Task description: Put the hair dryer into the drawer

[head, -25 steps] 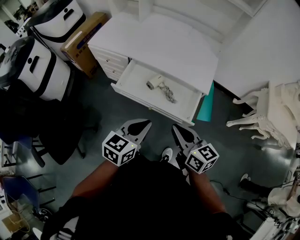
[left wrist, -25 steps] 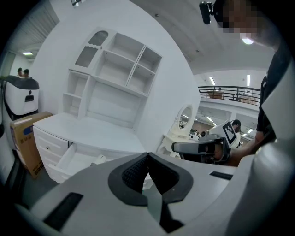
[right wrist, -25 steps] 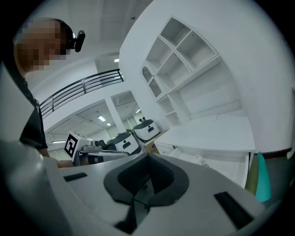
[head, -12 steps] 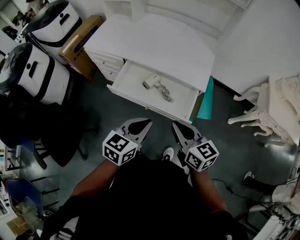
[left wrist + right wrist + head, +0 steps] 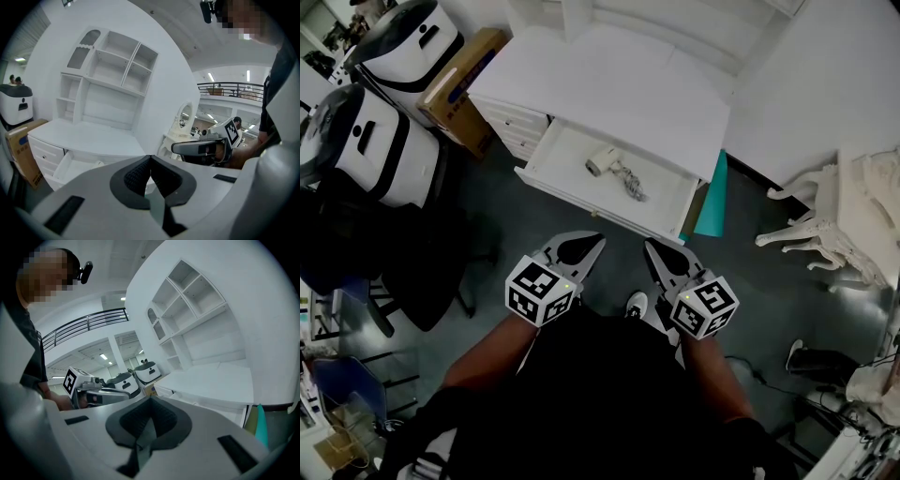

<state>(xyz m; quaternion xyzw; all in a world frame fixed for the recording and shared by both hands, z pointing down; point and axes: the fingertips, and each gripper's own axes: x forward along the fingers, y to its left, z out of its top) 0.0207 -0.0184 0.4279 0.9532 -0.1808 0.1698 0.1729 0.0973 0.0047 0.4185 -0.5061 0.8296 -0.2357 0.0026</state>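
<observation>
My left tool [image 5: 592, 241] is closed, its jaws together with nothing between them. My right tool [image 5: 654, 249] is the same: pads meeting at the tip, empty. I have the 2 tools side by side, apart from each other, low over the dark floor [image 5: 487, 216] and short of the drawer [image 5: 598, 214]. Both point toward it. Each tool's own view shows the other one off to its side.

The drawer stands pulled out from under the white counter [image 5: 609, 94]. The hair dryer [image 5: 602, 163] lies inside it, on the drawer's bottom toward the left half. Its cord [image 5: 634, 186] is bunched just to the right of it, also inside. Neither tool touches the dryer or the drawer.

A teal panel [image 5: 711, 199] leans at the drawer's right end. A cardboard box [image 5: 461, 80] sits on the floor left of the counter. White shelves [image 5: 112, 70] rise behind the counter. 1 shoe [image 5: 635, 305] shows between the tools.
</observation>
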